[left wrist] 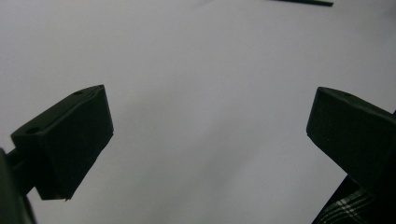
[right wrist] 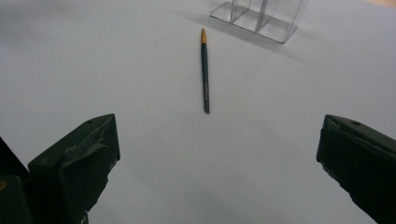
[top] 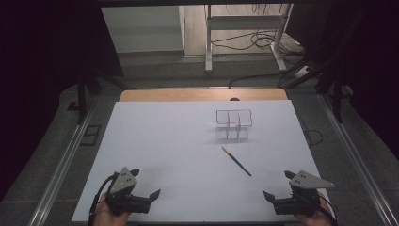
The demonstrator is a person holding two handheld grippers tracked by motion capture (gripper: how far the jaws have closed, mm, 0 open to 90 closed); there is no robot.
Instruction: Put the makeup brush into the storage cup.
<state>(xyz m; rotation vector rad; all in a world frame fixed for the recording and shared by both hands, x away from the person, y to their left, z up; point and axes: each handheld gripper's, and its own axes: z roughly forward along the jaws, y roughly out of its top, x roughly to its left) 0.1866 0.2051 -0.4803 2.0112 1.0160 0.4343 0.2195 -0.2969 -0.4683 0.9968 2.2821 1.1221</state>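
A dark pencil [top: 236, 161] with an orange end lies flat on the white table [top: 160, 141], right of centre. Beyond it stands a clear plastic organizer [top: 234, 125] with several compartments, nothing visible in them. My left gripper [top: 146, 182] rests at the near left edge, open, with bare table between its jaws. My right gripper [top: 277, 184] sits at the near right edge, also open and holding nothing. In the right gripper view the pencil [right wrist: 204, 70] lies ahead of the open right gripper [right wrist: 217, 140], orange end toward the organizer [right wrist: 259, 16]. The left gripper [left wrist: 208, 116] faces plain white surface.
A strip of wooden tabletop [top: 202, 95] shows past the white sheet's far edge. Beyond the table stand a metal frame [top: 244, 28] and loose cables [top: 263, 42] on the floor. A plaid sleeve [left wrist: 345, 210] shows in the left gripper view's lower right corner.
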